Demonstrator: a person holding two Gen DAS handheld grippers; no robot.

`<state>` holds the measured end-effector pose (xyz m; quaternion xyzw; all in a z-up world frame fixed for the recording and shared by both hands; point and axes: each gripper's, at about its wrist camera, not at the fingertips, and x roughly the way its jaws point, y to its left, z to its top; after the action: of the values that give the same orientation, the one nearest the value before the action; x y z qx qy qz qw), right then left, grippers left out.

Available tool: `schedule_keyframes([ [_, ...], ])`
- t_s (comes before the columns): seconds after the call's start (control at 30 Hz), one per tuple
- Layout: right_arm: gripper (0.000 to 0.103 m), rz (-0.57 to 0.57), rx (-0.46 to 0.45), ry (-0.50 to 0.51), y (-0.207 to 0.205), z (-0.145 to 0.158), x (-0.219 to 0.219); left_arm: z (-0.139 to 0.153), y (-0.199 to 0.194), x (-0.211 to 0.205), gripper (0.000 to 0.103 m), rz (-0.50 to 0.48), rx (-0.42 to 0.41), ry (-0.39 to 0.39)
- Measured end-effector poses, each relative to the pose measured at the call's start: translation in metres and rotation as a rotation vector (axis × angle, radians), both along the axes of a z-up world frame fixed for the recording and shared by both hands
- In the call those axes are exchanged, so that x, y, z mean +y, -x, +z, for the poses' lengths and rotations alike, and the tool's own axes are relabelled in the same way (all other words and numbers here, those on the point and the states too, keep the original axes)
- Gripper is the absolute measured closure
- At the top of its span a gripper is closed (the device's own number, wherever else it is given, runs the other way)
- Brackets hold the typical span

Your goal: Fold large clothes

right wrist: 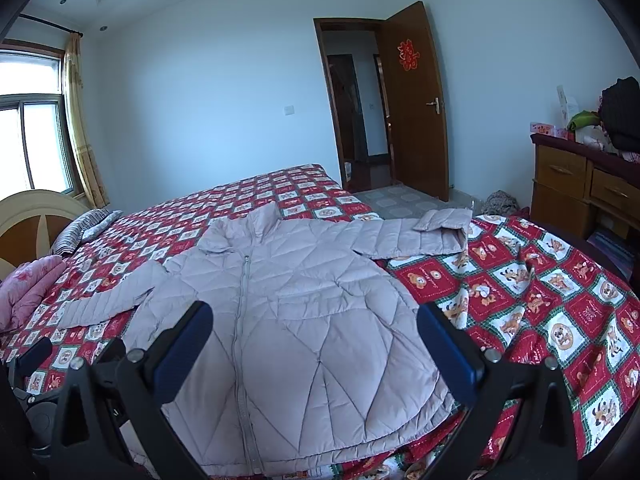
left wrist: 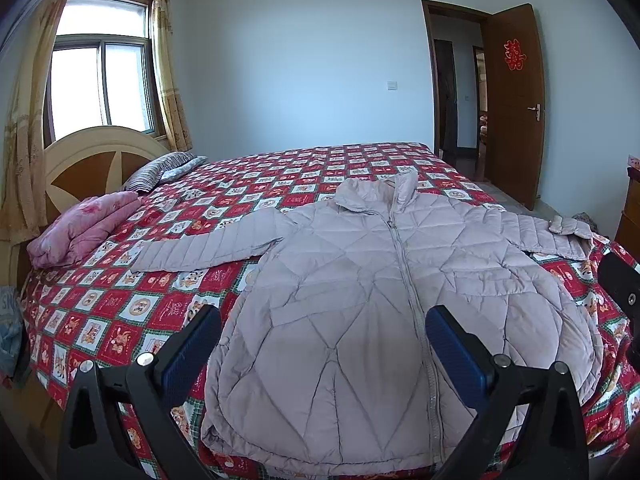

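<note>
**Me:** Left wrist view is showing the whole job waiting for me. I am looking across the bed (left wrist: 132, 316), which is wearing its red patterned cover, and the quilted jacket (left wrist: 360, 300) is lying flat on it, front up and zipped, with the hem nearest me and the collar pointing toward the far wall.

**You:** So is any folding showing yet?

**Me:** None that I am seeing. Both sleeves are lying stretched out sideways. The left sleeve (left wrist: 200, 246) is resting straight on the cover, and the right sleeve (right wrist: 404, 234) is reaching toward the bed's edge, with only its cuff (right wrist: 442, 220) turned back on itself. I am judging that as an accident of laying it out, not a fold.

**You:** And your hands?

**Me:** My left gripper (left wrist: 323, 354) is hovering over the jacket's lower left part with its fingers wide apart, holding nothing. My right gripper (right wrist: 315, 350) is doing the same over the lower right part, fingers spread and empty. Neither appears to be touching the fabric.

**You:** What is remaining, then?

**Me:** Everything, I am guessing: bringing each sleeve in across the chest, then doubling the body up from the hem. The padding is looking puffy, so I am expecting the folds to want pressing down.
</note>
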<state>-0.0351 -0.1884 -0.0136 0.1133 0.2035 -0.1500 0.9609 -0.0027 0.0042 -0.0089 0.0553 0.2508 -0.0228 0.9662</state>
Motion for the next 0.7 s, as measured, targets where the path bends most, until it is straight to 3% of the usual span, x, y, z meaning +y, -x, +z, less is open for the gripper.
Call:
schedule_keyframes([
  [0.7, 0.000, 0.010, 0.006, -0.010, -0.0002, -0.0013, 0.0005, -0.0013, 0.0006, -0.0019, 0.001, 0.001, 0.002, 0.004],
])
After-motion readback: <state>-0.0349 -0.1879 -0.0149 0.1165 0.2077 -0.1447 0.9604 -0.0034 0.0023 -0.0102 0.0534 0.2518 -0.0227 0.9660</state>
